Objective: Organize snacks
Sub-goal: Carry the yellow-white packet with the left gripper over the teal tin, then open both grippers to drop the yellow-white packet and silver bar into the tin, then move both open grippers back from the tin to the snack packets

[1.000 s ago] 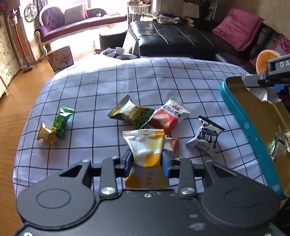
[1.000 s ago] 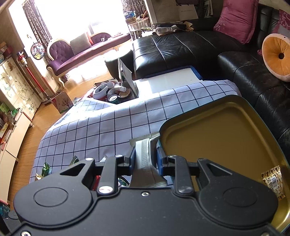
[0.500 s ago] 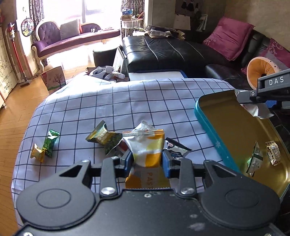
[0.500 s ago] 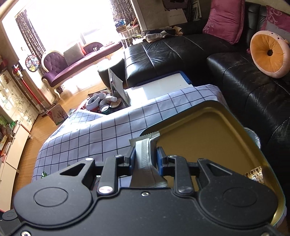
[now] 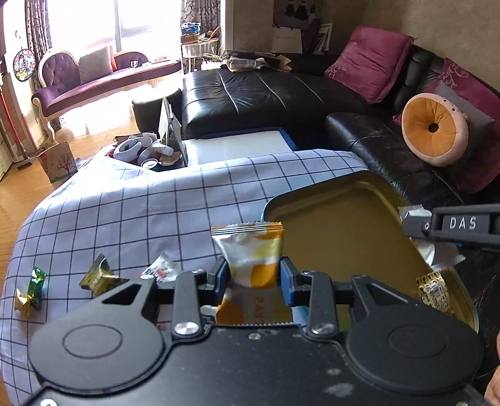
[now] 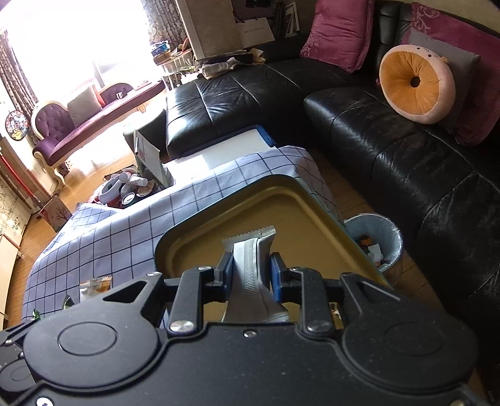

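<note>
Over a gold-lined tin (image 5: 340, 218) on the checked cloth (image 5: 131, 212), both grippers carry snacks for dropping in — left gripper (image 5: 253, 274) clamped on an orange-and-white packet (image 5: 250, 246), right gripper (image 6: 250, 271) on a silver packet (image 6: 248, 262).

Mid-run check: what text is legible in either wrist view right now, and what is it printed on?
"DAS": white letters on the side of the right gripper, seen from the left wrist view.
"PAS", then cut off: on the yellow-and-white snack packet held in the left gripper.
Small packet in the tin: print too small.
White shopping bag behind the sofa: lettering too blurred.
</note>
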Available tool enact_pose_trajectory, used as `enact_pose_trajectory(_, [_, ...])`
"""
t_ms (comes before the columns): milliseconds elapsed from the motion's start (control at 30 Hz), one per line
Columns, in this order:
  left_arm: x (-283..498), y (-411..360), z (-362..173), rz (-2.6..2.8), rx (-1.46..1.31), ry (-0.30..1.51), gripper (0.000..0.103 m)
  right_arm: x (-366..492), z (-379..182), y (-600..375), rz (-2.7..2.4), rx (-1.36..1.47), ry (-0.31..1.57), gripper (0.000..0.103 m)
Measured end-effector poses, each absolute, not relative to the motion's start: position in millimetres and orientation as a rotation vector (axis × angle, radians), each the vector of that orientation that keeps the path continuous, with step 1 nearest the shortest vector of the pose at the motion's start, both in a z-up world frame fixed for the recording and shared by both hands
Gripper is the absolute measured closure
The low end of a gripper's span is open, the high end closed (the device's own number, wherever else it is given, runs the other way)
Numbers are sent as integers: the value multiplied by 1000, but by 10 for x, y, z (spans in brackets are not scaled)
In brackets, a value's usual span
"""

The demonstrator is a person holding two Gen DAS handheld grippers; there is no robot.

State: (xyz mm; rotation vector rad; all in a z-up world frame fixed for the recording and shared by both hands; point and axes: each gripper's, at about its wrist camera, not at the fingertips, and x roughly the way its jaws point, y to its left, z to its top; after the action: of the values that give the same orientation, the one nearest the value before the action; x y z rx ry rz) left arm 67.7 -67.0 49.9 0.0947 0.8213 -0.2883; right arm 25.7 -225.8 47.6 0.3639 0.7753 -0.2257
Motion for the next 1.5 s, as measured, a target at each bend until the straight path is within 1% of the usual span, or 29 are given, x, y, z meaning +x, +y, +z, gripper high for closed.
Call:
enact_pose_trajectory(233, [894,-1048,535,-317,123,814,68,231,435,-2367,-254,360,784,69])
enact_pose_trajectory(500, [1093,-1248,482,-354,89,824,68,207,417,-2382,-276,341,788,69])
enact_pose_trajectory(633, [1168,-1256,428,-355,76,841,67,215,404,-2373,-285,333,790,69])
enact_pose_trajectory(700, [1197,-1248,405,-347,66,850,64,221,402,-2353,-295,322,782,69])
enact_pose_trajectory(733, [1201,-1244,403,-345,62,852,63,220,403,-2345,-303,316,776,68])
enact_pose_trajectory(767, [1206,-1240,396,-346,61,854,62,219,404,-2337,-311,313,773,65])
enact_pose_trajectory(967, [1185,-1216,397,-335,85,843,59,211,403,-2354,-316,334,766,64])
enact_pose_trajectory(1500, [1168,-1112,268,-282,100,899,58,281,321,-2379,-341,340,850,64])
